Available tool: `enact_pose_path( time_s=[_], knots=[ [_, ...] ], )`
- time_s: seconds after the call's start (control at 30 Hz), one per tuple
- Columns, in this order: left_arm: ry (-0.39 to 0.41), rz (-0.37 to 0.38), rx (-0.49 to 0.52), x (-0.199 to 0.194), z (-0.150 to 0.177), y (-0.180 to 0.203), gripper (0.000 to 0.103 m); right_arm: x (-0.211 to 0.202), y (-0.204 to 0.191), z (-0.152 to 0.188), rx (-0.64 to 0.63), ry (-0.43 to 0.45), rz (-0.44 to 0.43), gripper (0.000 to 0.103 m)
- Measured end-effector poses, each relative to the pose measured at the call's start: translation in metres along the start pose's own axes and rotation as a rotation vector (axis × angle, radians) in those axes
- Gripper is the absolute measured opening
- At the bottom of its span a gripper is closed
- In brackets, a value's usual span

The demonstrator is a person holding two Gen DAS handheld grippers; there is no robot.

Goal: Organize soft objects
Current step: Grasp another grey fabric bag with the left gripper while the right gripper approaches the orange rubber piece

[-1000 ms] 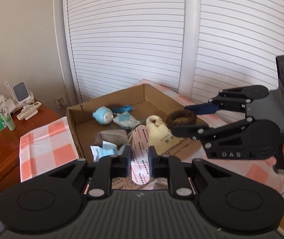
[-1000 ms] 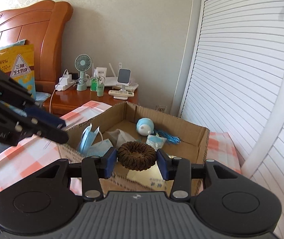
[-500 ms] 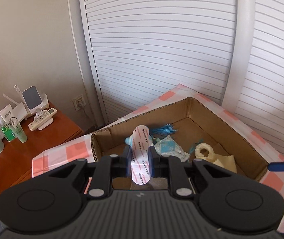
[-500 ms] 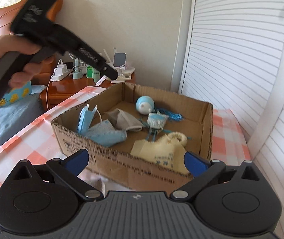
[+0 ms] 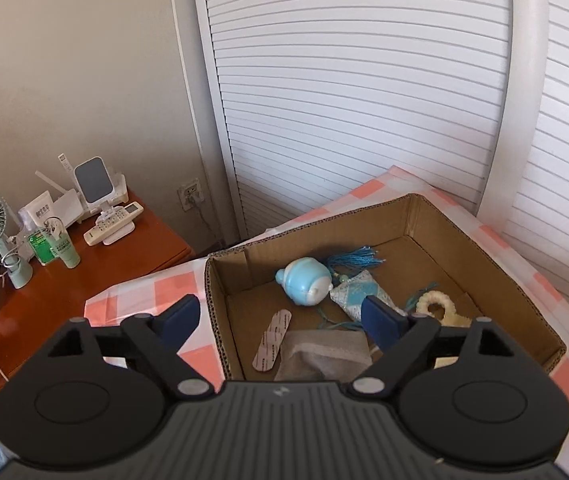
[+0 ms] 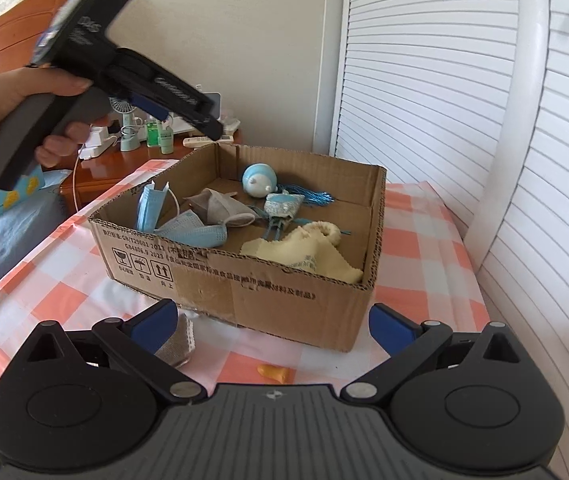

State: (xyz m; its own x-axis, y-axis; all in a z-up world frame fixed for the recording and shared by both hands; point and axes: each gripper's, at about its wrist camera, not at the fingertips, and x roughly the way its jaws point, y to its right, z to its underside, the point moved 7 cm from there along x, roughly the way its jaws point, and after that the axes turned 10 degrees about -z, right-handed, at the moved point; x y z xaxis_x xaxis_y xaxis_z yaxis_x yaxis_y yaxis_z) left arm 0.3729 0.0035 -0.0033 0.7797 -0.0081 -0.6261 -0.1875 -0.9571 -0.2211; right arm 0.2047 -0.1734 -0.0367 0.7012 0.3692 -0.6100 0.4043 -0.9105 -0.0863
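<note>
Checked cloth covers the counter (image 6: 424, 240) under the cardboard box (image 6: 244, 284). Left gripper (image 5: 280, 314), a second ago clamped on the pink strip (image 5: 272, 340), now gapes; strip lies inside. Right gripper (image 6: 272, 326) gapes too, its ring dropped.

The left gripper (image 5: 282, 316) hangs above the cardboard box (image 5: 484, 256), jaws spread wide and empty. Directly beneath them lies a pink adhesive strip (image 5: 271, 340); just ahead sits a blue round toy (image 5: 304, 286).
</note>
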Motion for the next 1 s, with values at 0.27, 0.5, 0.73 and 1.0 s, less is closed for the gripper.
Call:
enact_pose_path(
  time_s=[0.27,0.5,0.73,1.0],
  knots=[
    [-0.016,-0.022,0.004,-0.059,0.043,0.001,0.094,-0.013,0.001,0.024,0.045,-0.028,0.034,0.103],
    [-0.048,-0.008,-0.035,-0.109,0.104,0.013,0.095,-0.010,0.003,0.050,0.111,-0.069,0.055,0.103],
    [-0.021,-0.023,-0.132,-0.132,0.143,0.021,0.096,0.009,0.002,0.067,0.130,-0.119,0.077,0.103],
    [-0.052,-0.015,-0.109,-0.118,0.166,0.036,0.098,0.027,0.003,0.078,0.093,-0.162,0.119,0.103]
  ],
)
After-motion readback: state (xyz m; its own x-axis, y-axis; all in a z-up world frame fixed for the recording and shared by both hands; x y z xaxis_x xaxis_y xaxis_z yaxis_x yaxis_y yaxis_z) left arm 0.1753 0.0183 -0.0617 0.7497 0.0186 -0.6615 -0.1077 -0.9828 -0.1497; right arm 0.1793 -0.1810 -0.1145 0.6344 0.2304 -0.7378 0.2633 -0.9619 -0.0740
